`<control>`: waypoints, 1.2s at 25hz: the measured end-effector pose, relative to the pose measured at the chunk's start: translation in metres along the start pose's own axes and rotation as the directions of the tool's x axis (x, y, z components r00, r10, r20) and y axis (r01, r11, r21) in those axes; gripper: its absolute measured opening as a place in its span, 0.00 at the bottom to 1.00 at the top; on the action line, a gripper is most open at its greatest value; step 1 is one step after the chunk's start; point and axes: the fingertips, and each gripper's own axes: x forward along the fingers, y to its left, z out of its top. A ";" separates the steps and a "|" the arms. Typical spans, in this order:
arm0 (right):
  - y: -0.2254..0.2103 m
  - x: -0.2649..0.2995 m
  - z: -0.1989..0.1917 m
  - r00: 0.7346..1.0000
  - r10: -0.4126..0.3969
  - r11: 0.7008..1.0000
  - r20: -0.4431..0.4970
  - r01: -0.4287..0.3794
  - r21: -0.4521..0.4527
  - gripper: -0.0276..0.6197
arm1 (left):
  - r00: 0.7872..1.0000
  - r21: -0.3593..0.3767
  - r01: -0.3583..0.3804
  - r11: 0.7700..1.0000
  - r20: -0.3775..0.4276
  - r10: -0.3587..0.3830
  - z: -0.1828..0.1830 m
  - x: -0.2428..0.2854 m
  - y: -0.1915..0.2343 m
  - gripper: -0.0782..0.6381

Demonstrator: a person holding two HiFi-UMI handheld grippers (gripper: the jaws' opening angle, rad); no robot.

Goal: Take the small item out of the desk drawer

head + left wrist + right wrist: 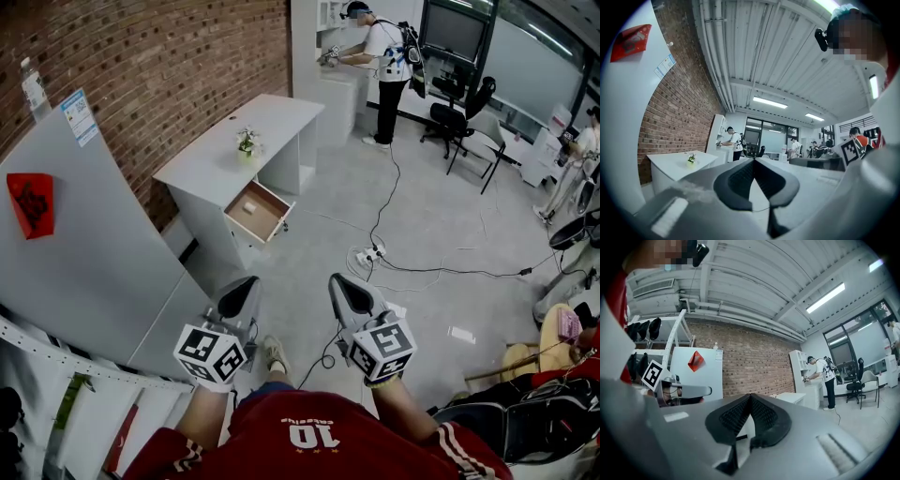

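Red jersey with striped cuffs; grey left claw and right claw carry marker cubes.

I can't tell what, if anything, lies in the open drawer; in the head view its inside is too small to read. In the left gripper view, the left gripper covers the lower part of the desk.

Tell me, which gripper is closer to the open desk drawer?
Left. The left gripper hangs short of the drawer; the right gripper is farther off to the side.
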 end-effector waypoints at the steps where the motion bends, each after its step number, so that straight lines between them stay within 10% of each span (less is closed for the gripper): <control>1: 0.001 0.000 0.000 1.000 0.003 1.000 0.000 -0.003 0.000 0.05 | 1.000 -0.001 -0.001 1.000 0.001 0.001 0.000 0.000 0.000 0.11; 30: -0.016 0.034 -0.011 1.000 -0.007 0.999 -0.027 0.009 0.050 0.05 | 0.999 -0.018 0.005 1.000 -0.039 -0.005 -0.007 0.027 0.036 0.11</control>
